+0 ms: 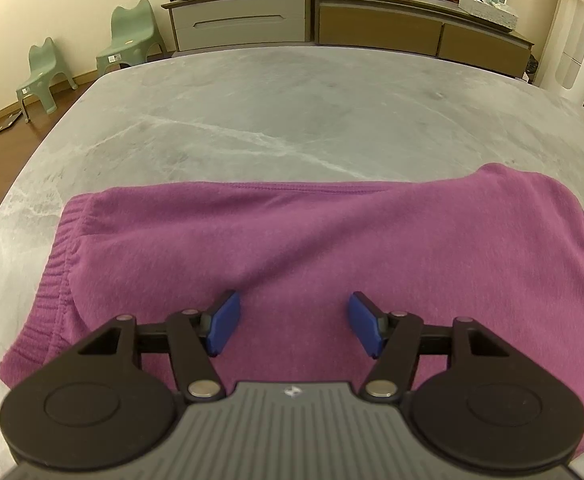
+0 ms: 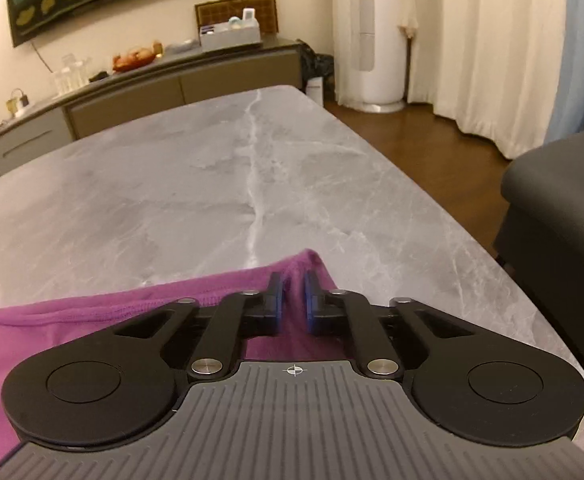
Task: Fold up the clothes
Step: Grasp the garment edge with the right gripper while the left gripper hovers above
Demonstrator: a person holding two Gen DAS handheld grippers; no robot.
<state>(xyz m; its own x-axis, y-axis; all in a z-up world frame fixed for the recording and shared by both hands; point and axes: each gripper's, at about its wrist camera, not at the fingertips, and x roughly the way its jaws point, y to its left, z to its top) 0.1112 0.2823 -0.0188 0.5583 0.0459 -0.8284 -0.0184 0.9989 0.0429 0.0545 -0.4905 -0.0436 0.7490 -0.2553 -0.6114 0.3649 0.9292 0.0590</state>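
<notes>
A purple knit garment (image 1: 331, 236) lies across the near part of the grey marble table (image 1: 252, 112), its ribbed hem at the left. My left gripper (image 1: 293, 322) hovers over the cloth with its blue pads (image 1: 224, 320) wide apart and nothing pinched between them. In the right wrist view the same purple garment (image 2: 92, 320) reaches the table's right side. There my right gripper (image 2: 292, 304) is shut on a raised corner of the fabric, which bunches up into a peak between the blue pads (image 2: 276, 300).
A long sideboard (image 1: 331, 24) with a fruit dish, glasses and boxes stands beyond the table. Two green child chairs (image 1: 132, 36) sit on the wooden floor at the left. A dark sofa (image 2: 559, 216) is close to the table's right edge, near white curtains (image 2: 491, 40).
</notes>
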